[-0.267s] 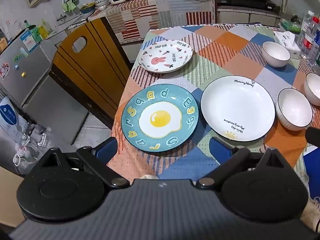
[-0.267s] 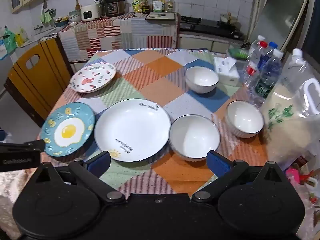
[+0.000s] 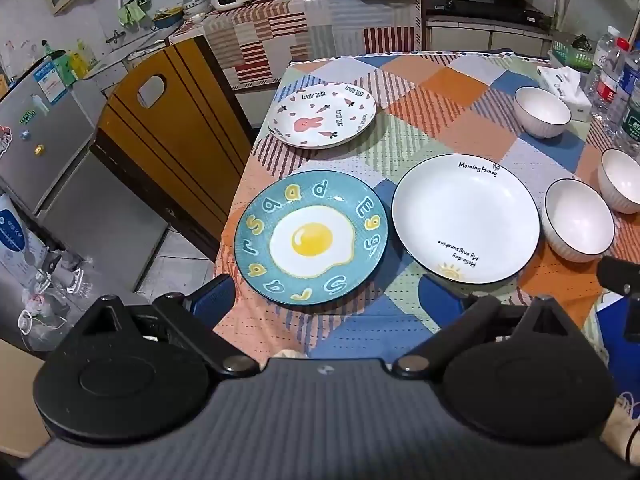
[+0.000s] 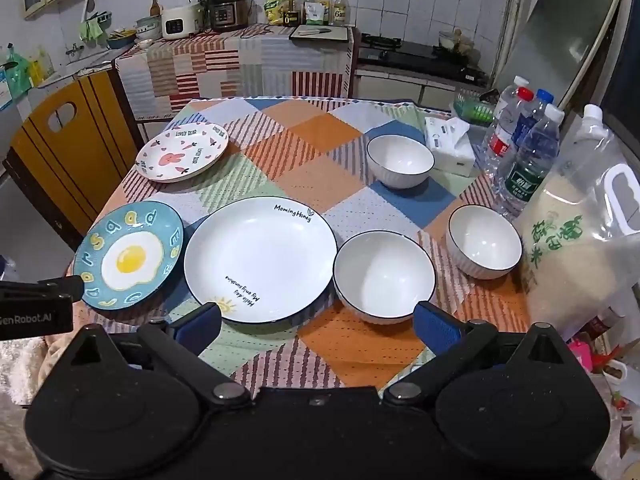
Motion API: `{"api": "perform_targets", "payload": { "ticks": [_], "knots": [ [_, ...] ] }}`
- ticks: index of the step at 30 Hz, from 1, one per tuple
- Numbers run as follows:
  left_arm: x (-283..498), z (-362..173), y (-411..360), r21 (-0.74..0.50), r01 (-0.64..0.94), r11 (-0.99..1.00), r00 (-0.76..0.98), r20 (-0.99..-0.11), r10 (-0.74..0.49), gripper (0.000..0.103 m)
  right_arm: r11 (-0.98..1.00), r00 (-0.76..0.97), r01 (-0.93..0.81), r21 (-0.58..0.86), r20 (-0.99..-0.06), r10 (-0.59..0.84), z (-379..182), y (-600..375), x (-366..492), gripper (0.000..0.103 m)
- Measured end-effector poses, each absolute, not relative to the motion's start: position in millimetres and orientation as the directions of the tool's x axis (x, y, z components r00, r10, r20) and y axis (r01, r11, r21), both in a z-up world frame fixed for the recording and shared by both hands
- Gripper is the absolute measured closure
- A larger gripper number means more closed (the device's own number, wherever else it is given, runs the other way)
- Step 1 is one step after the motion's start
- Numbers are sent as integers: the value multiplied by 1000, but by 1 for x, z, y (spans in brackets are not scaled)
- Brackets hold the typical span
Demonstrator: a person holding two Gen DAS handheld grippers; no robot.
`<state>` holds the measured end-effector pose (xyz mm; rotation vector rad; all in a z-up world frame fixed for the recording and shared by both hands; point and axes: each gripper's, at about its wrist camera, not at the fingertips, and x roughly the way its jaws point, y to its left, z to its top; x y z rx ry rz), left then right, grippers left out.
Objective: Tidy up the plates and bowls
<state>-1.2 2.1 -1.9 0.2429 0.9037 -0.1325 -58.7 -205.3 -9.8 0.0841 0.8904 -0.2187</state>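
We hold the left gripper (image 3: 326,300) low in the frame, its blue fingers (image 3: 214,298) spread wide and empty, just short of the egg plate (image 3: 311,239) at centre. The right gripper (image 4: 318,322) sits the same way in its own view, wide and holding nothing, its fingers either side of the near edges of the white plate (image 4: 260,258) and the near bowl (image 4: 384,276).

Nothing is stacked yet, as far as we judge. The rabbit plate (image 3: 322,115) lies upper centre in the left view, apart from the others. Two more bowls sit to the right in the right view, the far bowl (image 4: 400,160) above and the side bowl (image 4: 484,246) at mid right, beside the water bottles (image 4: 528,160) and a rice bag (image 4: 580,248).

The risks we see: the egg plate lies close to the table's left edge, so a push instead of a clean pinch on its rim could slide it off. The glazed rims look slick, and a shallow grip could let a plate tip out. The tablecloth (image 3: 440,92) may bunch under a dragged dish. A wide right swing could knock the bottles over
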Motion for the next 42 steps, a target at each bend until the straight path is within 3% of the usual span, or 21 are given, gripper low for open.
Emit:
{"api": "perform_targets", "payload": {
  "ticks": [42],
  "knots": [
    [-9,5,11,119,249,961,618,-784,-63,4,961,608,272,-43,-766,-206,-10,-215,-60,0]
  ]
}}
